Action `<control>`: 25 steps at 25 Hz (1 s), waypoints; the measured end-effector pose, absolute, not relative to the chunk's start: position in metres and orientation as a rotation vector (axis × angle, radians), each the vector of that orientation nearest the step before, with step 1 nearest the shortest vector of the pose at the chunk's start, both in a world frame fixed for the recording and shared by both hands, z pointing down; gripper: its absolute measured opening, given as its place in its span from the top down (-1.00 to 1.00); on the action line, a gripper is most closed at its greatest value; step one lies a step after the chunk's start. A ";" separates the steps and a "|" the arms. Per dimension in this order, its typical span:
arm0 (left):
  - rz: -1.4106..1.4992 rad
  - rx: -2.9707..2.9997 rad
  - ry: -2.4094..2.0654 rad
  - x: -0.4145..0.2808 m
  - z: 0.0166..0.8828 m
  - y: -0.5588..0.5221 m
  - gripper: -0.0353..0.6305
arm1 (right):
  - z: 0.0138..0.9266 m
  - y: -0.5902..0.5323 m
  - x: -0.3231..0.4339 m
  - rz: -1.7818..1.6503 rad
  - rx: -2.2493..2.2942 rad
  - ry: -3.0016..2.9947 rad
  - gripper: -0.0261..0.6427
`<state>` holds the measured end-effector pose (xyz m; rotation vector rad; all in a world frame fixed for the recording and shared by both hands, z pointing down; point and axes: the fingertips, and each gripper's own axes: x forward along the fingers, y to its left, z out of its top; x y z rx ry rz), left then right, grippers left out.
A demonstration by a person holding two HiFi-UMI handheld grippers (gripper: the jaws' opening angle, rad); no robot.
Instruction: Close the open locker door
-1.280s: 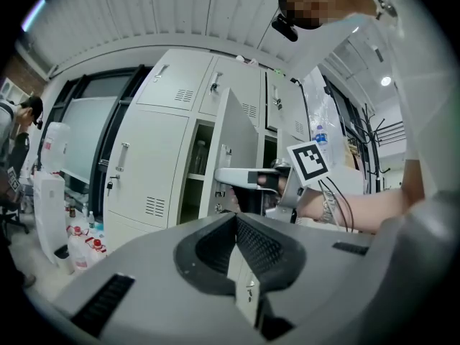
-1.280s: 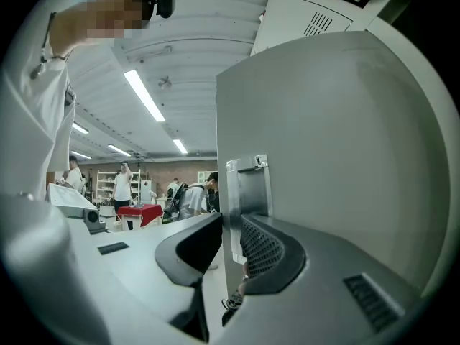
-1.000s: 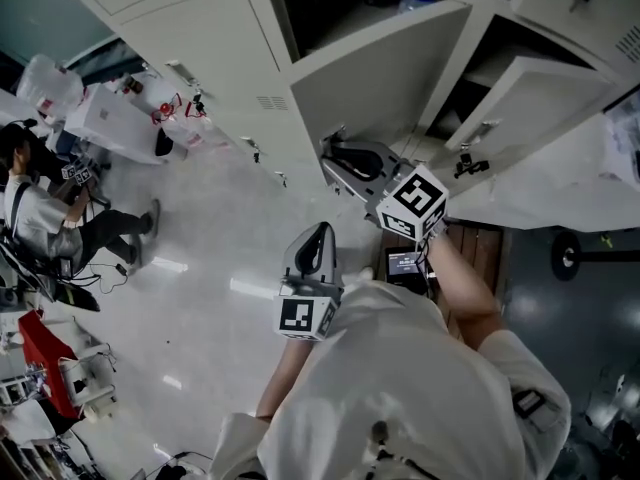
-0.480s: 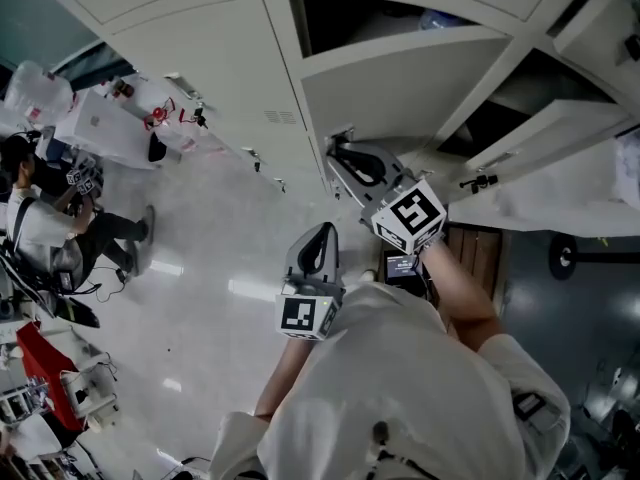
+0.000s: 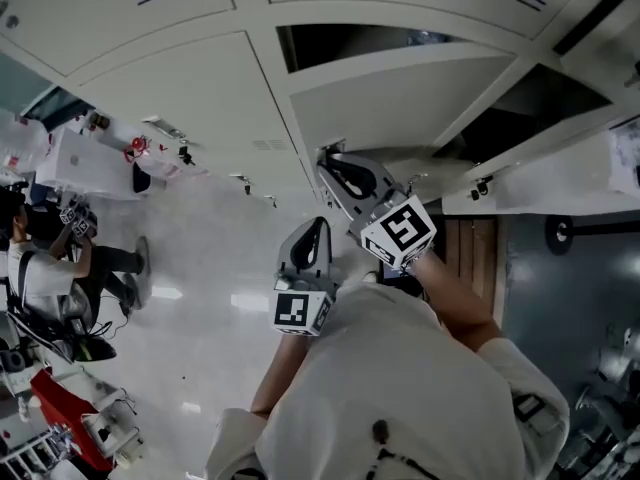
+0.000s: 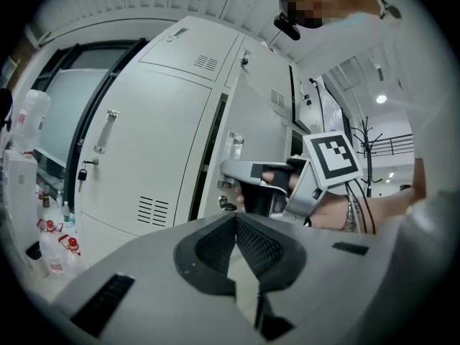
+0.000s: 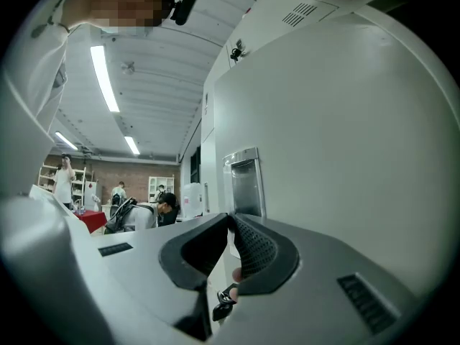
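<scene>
The open locker door [image 5: 400,93] is a pale grey panel that stands a little ajar, with the dark locker opening [image 5: 350,40] behind it. My right gripper [image 5: 326,160] is at the door's free edge by the latch; its jaws have just been closing and now meet at the tips. In the right gripper view the door face [image 7: 345,157] fills the right side, its handle recess [image 7: 244,182] just past the right gripper [image 7: 230,218], and a small key [image 7: 224,304] shows low behind the jaws. My left gripper [image 5: 318,224] is shut and empty, just short of the lockers.
A second open door [image 5: 540,158] stands to the right. Closed locker doors [image 6: 144,149] run off to the left, with bottles and bags [image 5: 90,153] at their foot. A person [image 5: 40,268] sits at the far left on the shiny floor.
The open door has swung nearer to its locker, so the dark gap is narrower. Both grippers have moved toward the lockers, the right one staying at the door's edge.
</scene>
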<state>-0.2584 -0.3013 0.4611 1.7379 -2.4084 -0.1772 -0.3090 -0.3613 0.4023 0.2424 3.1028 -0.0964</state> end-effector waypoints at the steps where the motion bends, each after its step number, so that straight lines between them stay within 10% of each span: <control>1: -0.176 1.750 -2.395 -0.262 0.462 -0.304 0.87 | 0.402 -0.363 -0.311 -0.114 0.225 3.099 0.78; 25: -0.222 1.973 -2.221 -0.330 0.453 -0.314 0.87 | 0.402 -0.405 -0.362 -0.183 -0.252 3.102 0.78</control>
